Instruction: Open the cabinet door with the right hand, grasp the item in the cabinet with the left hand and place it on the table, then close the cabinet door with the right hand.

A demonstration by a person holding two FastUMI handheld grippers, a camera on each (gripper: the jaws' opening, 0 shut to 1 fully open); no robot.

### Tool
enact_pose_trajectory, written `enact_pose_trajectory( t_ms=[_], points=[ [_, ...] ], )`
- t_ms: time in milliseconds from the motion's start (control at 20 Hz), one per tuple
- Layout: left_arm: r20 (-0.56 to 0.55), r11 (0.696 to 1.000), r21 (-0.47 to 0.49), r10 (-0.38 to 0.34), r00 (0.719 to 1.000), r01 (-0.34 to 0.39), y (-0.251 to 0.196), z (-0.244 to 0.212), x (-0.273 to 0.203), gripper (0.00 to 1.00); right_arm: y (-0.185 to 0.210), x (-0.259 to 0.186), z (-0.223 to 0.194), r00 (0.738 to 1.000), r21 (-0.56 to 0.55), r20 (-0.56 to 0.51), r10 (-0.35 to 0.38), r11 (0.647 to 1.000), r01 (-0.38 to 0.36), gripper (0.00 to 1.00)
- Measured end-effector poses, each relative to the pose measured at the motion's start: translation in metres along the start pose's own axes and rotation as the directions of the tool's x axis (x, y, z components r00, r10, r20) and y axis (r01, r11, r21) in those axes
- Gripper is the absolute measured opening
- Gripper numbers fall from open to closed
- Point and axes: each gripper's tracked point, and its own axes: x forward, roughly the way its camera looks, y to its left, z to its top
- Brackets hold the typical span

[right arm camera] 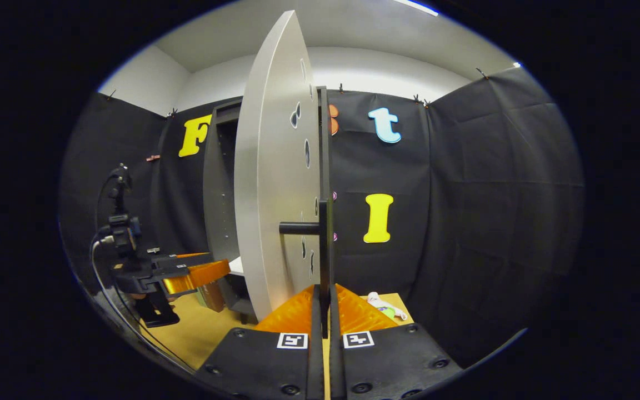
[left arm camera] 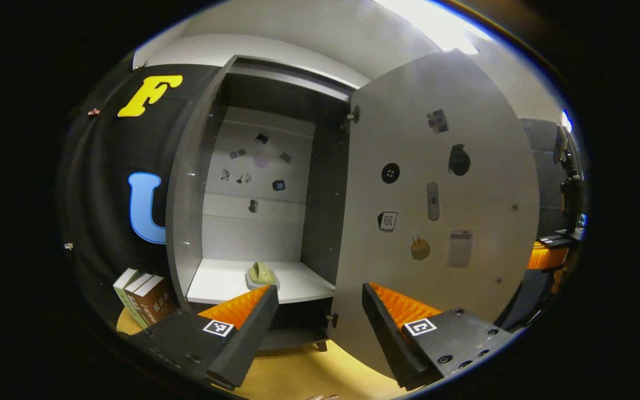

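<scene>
Left gripper (left arm camera: pixel 320 300) is spread wide, aimed at the green item (left arm camera: pixel 261 274) on the cabinet shelf (left arm camera: pixel 298 280); go straight in, low, straddle it. Right gripper (right arm camera: pixel 323 303) is clamped on the door handle (right arm camera: pixel 324 266); hold the door (left arm camera: pixel 436 183) steady.

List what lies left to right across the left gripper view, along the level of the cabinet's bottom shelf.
Books standing on the table → cabinet side panel → green item on the shelf → open cabinet door → the other gripper at the far right.
</scene>
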Motion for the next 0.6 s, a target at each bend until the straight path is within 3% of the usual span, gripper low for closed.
enact_pose_trajectory(
  t_ms=[350,450,600],
  points=[
    [-0.076,0.995,0.037,0.096,0.992,-0.093,0.037,-0.013,0.064,0.95,-0.008,-0.033,0.009,0.988,-0.014,0.047,0.145,0.989,-0.145,0.1],
    [-0.101,0.99,0.055,0.133,0.986,-0.128,0.046,-0.018,0.082,0.95,-0.029,-0.043,-0.001,0.991,-0.033,0.044,0.13,0.991,-0.128,0.13],
    [-0.113,0.981,0.086,0.183,0.977,-0.174,0.053,-0.025,0.108,0.95,-0.069,-0.054,-0.022,0.999,-0.017,-0.005,0.046,0.999,-0.046,0.31]
  ],
)
